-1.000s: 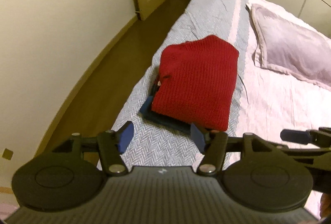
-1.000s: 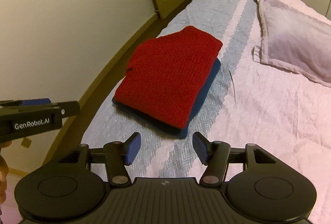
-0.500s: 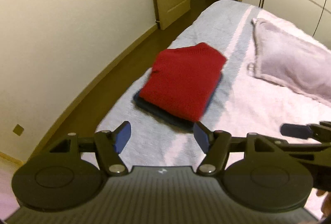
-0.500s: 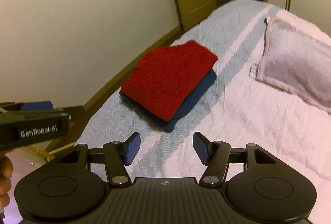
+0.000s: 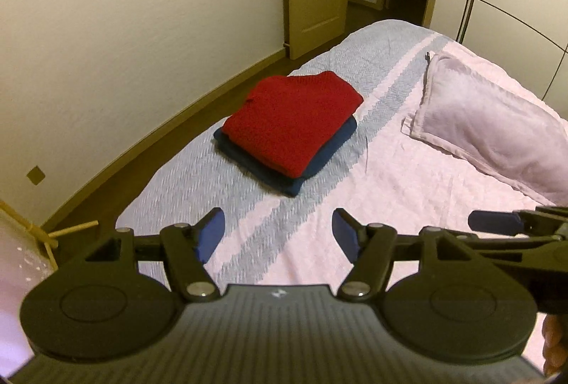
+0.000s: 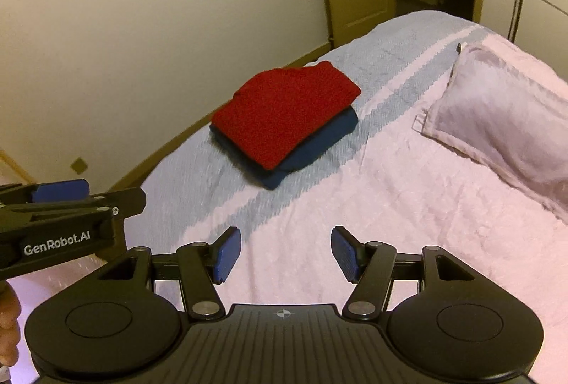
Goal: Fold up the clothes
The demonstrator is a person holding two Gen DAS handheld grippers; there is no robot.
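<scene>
Hovering above the near end of the bed (image 5: 355,39), both tools are empty: the left gripper (image 5: 277,235) has its blue pads spread wide with nothing between them, and the right gripper (image 6: 285,254) is just as wide and just as bare. From the left wrist view, the folded red knitted sweater (image 5: 294,118) lies at about 12 o'clock, well apart from the fingertips, squarely on top of a folded navy garment (image 5: 319,157) whose edges show along the sweater's lower right side. A pale pillow (image 5: 490,125) sits at 2 o'clock, clear of the stack. Judging from the neat pile, both visible pieces look done, so the folding step seems finished. No unfolded clothing shows in either view; the next move probably calls for finding another garment outside these views, or stopping.
</scene>
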